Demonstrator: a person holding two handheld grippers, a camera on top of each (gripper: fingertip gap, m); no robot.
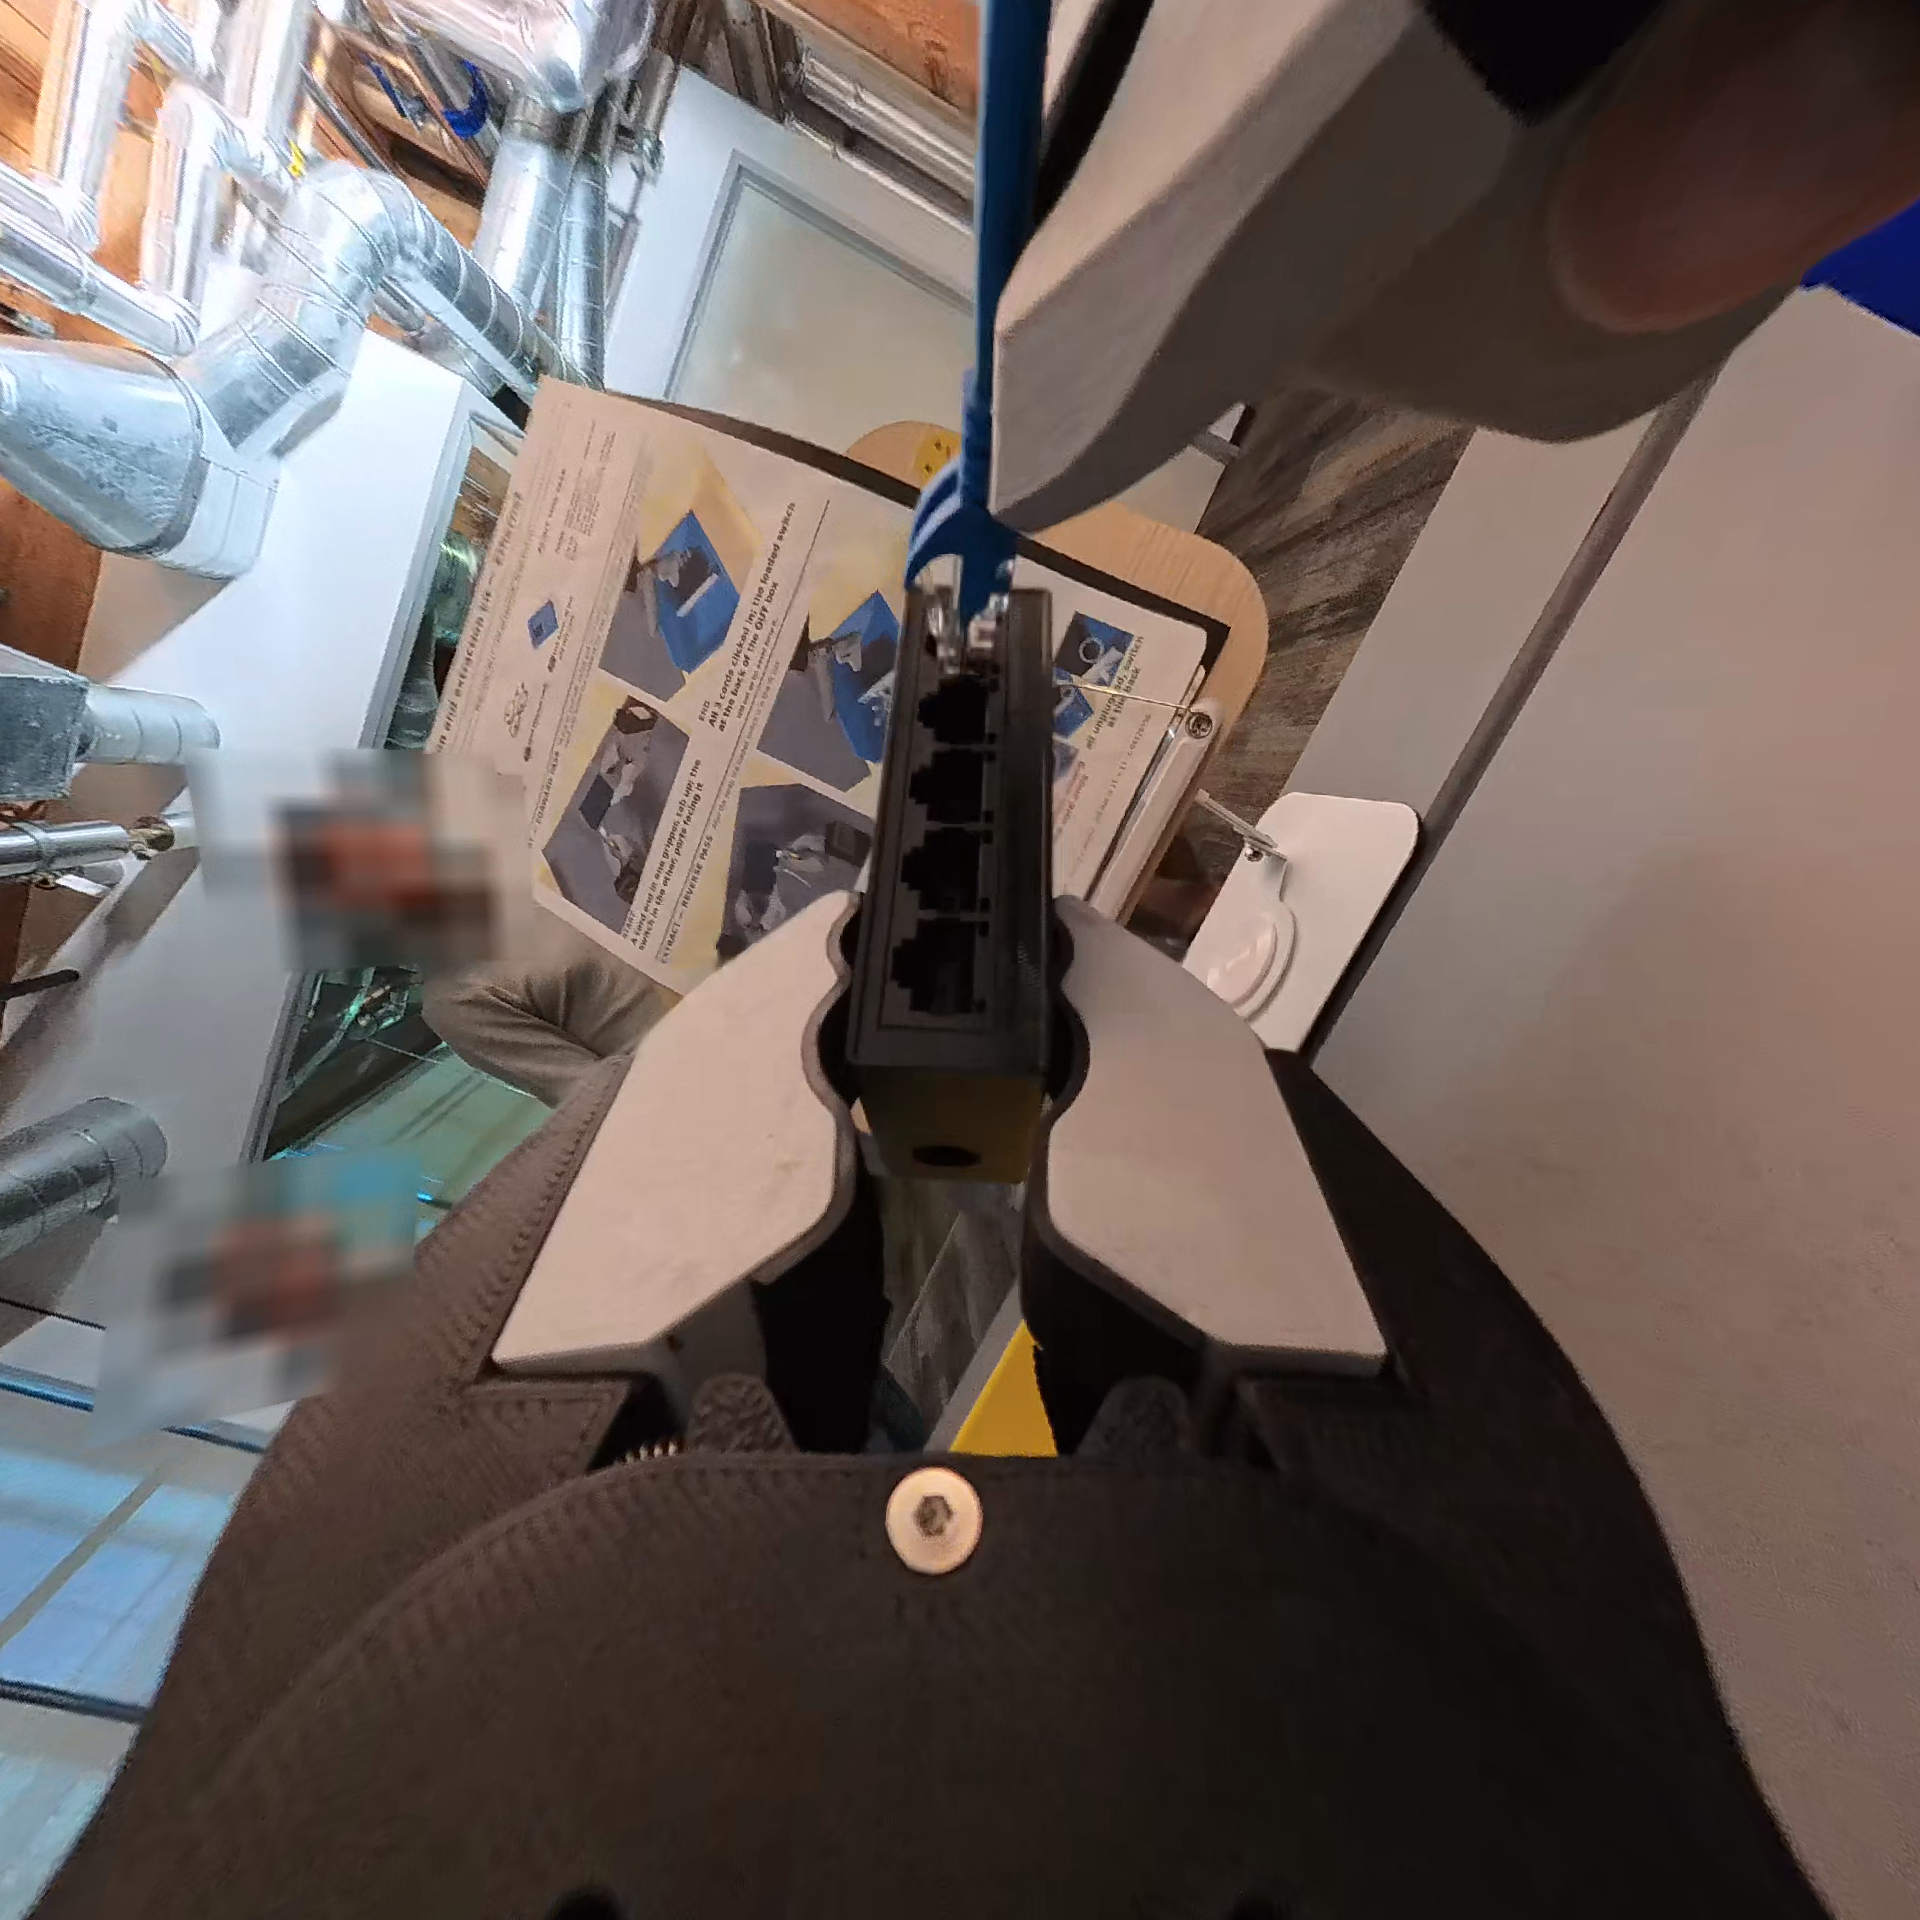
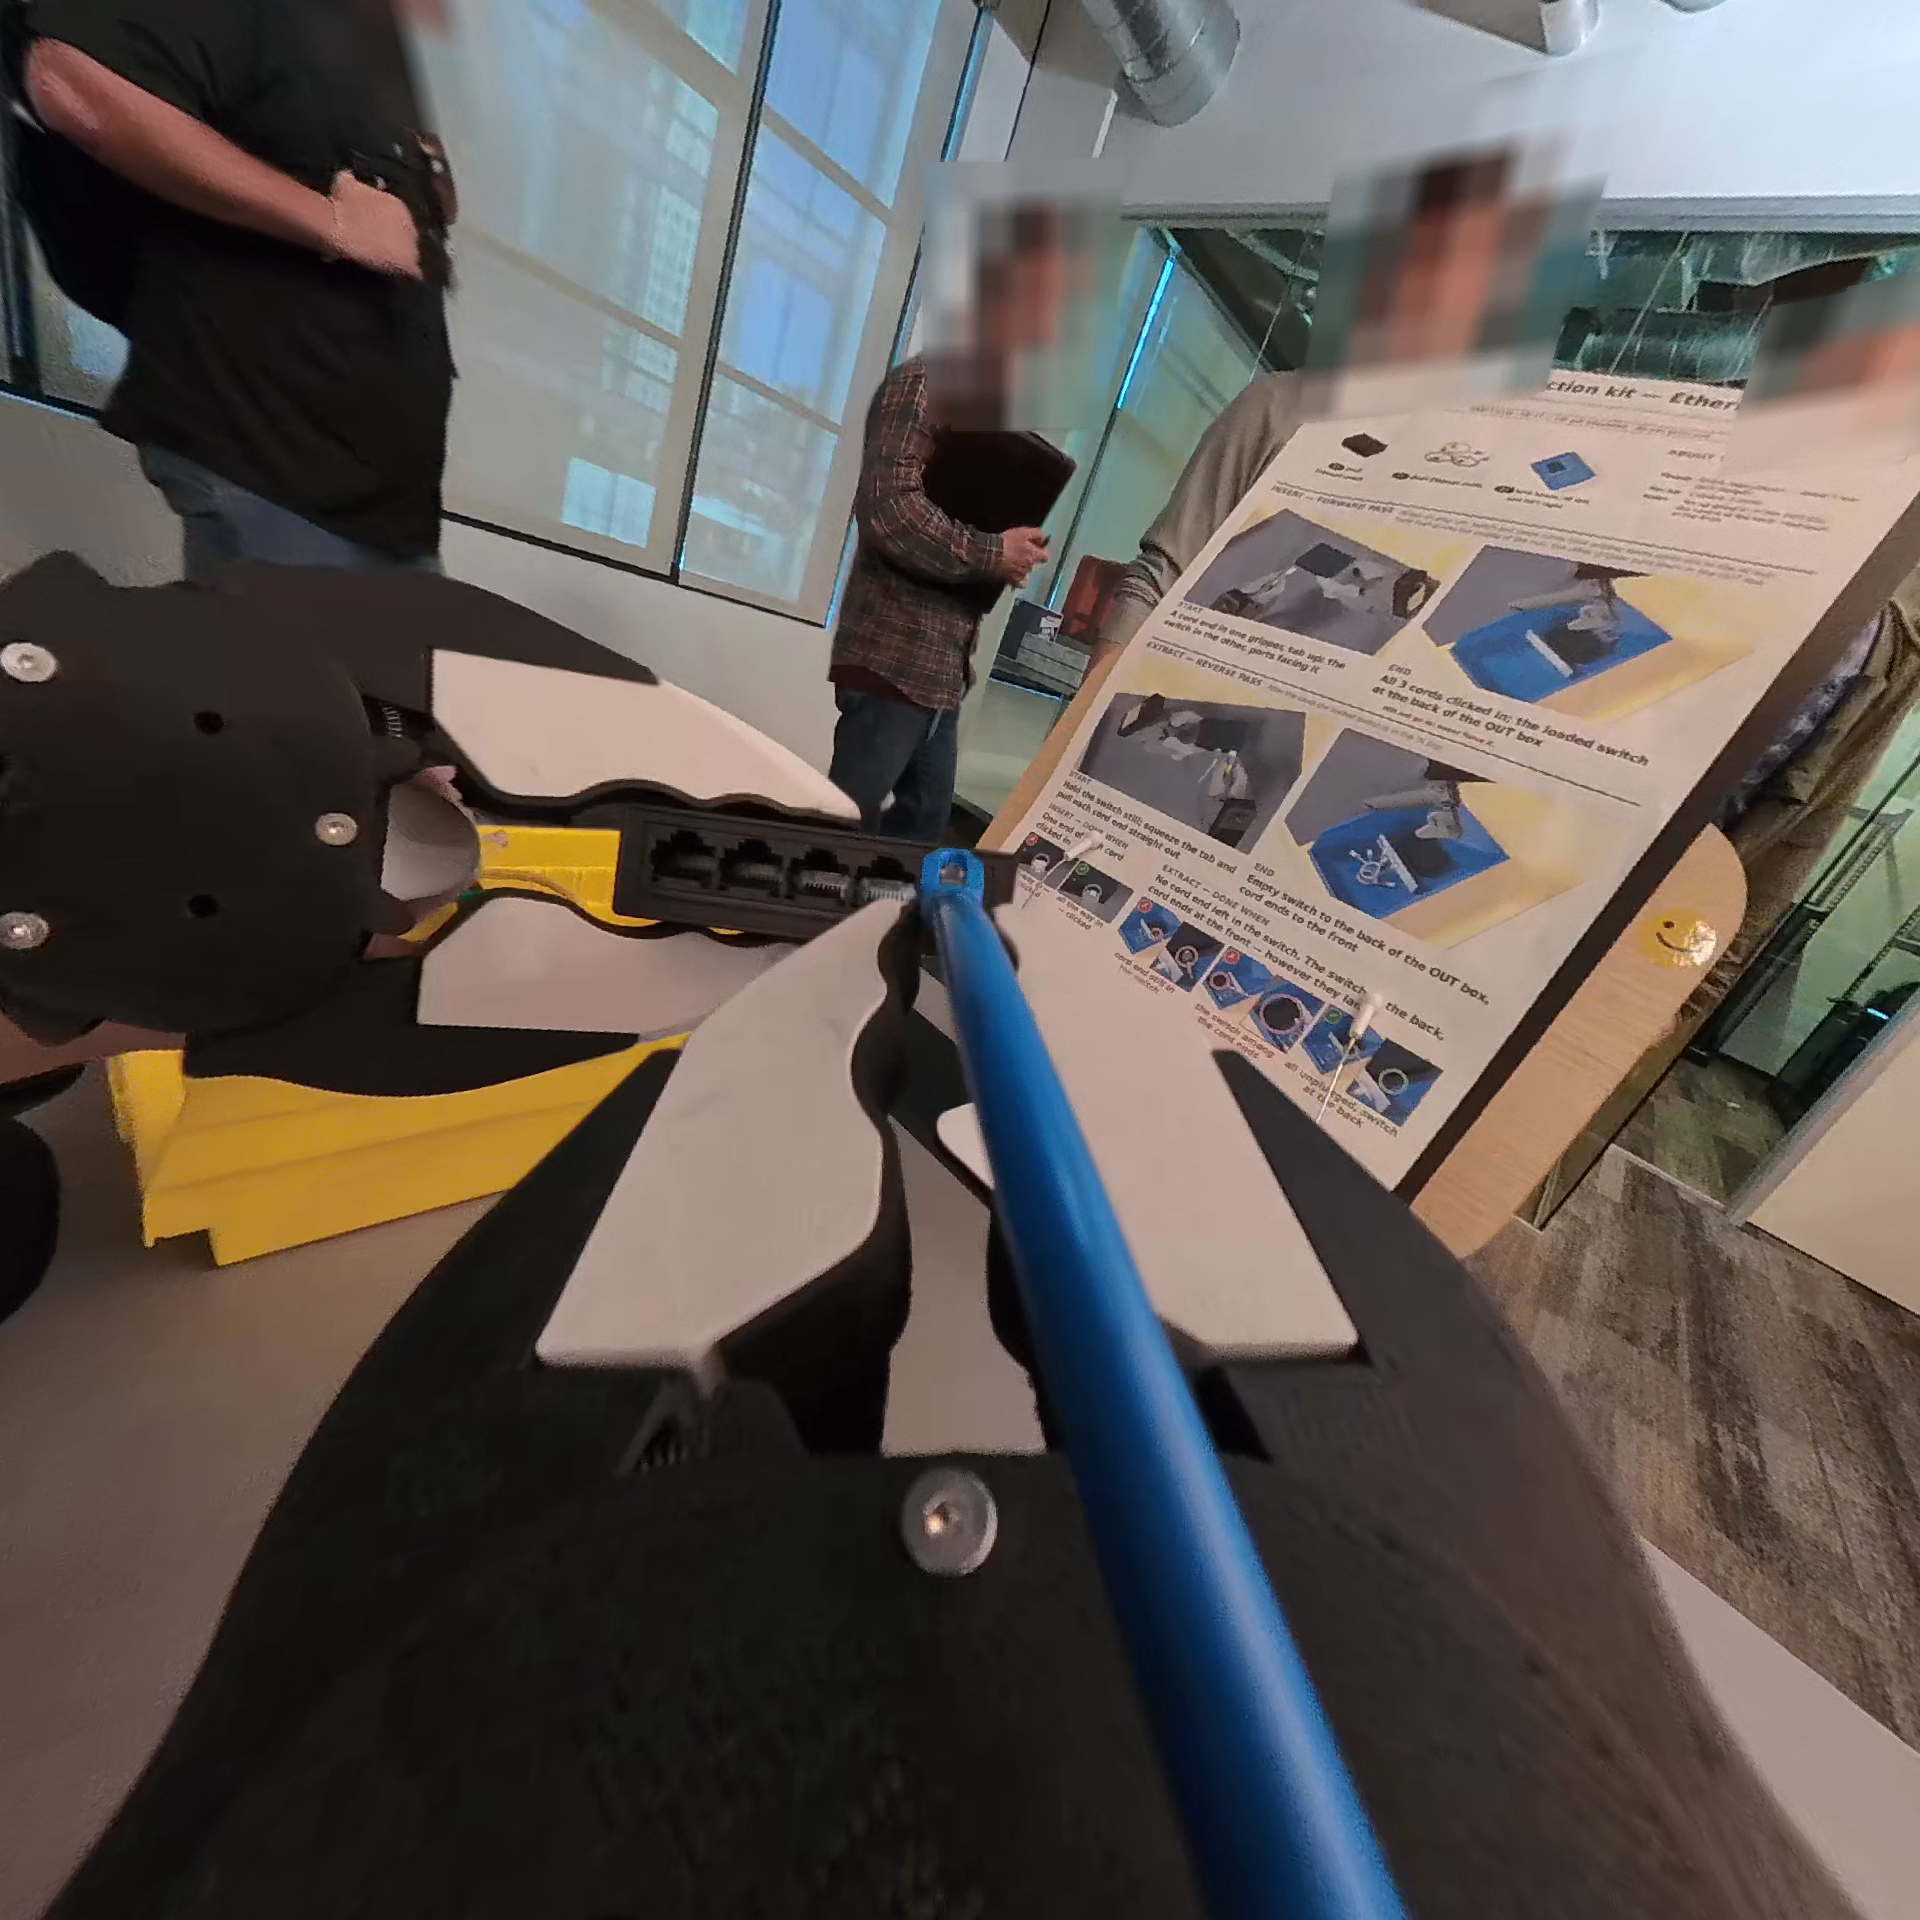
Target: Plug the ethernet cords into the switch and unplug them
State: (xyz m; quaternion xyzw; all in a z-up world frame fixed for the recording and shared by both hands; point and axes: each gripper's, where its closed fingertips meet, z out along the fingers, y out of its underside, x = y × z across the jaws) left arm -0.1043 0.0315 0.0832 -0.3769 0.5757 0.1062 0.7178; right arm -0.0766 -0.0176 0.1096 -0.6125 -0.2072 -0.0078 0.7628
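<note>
My left gripper (image 1: 956, 935) is shut on the near end of a black switch (image 1: 961, 831), ports towards the camera. The switch has a yellow end piece (image 1: 961, 1132). A blue ethernet cord (image 1: 997, 208) comes down from the top, its plug (image 1: 977, 613) at the farthest port; how deep it sits I cannot tell. In the right wrist view my right gripper (image 2: 935, 935) is shut on the blue cord (image 2: 1091, 1299) just behind the plug (image 2: 951, 873). The plug meets the last port of the switch (image 2: 769, 873). The left gripper's fingers (image 2: 582, 727) clamp the switch's other end.
A yellow box (image 2: 364, 1153) sits on the grey table (image 2: 208, 1455) under the left gripper. An instruction board (image 2: 1403, 779) leans close behind the switch. Several people (image 2: 914, 582) stand beyond the table by the windows. A white pad (image 1: 1309, 914) lies by the board. Across from one pair of fingers to the other is roughly 7 cm.
</note>
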